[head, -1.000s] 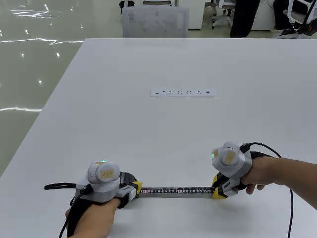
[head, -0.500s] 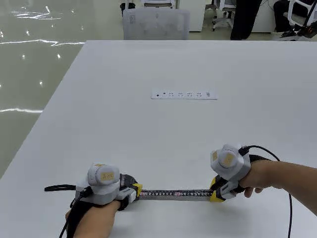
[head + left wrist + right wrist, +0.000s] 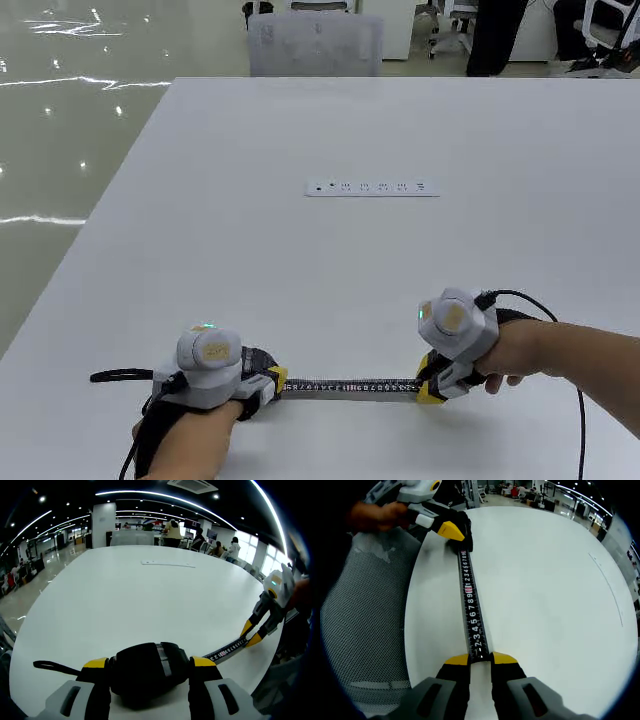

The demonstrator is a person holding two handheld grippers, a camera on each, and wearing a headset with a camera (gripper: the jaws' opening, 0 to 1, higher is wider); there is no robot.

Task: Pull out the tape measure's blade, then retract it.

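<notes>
A black tape measure case [image 3: 149, 669] rests on the white table, and my left gripper [image 3: 149, 664] is shut on it, yellow-tipped jaws on either side. In the head view the left gripper [image 3: 268, 382] holds the case [image 3: 255, 362] near the front edge. The numbered blade [image 3: 350, 385] runs flat to the right from the case. My right gripper [image 3: 428, 392] is shut on the blade's end. The right gripper view shows the blade [image 3: 470, 605] stretching from the right gripper [image 3: 480, 657] to the case [image 3: 465, 534].
A white power strip [image 3: 371, 188] lies flat mid-table, far beyond the grippers. A grey chair [image 3: 314, 44] stands at the table's far edge. A black strap [image 3: 120, 376] trails left from the left gripper. Cable runs from the right hand toward the front edge.
The right gripper has moved left toward the case, and the exposed blade between the grippers is shorter. The left gripper holds still.
</notes>
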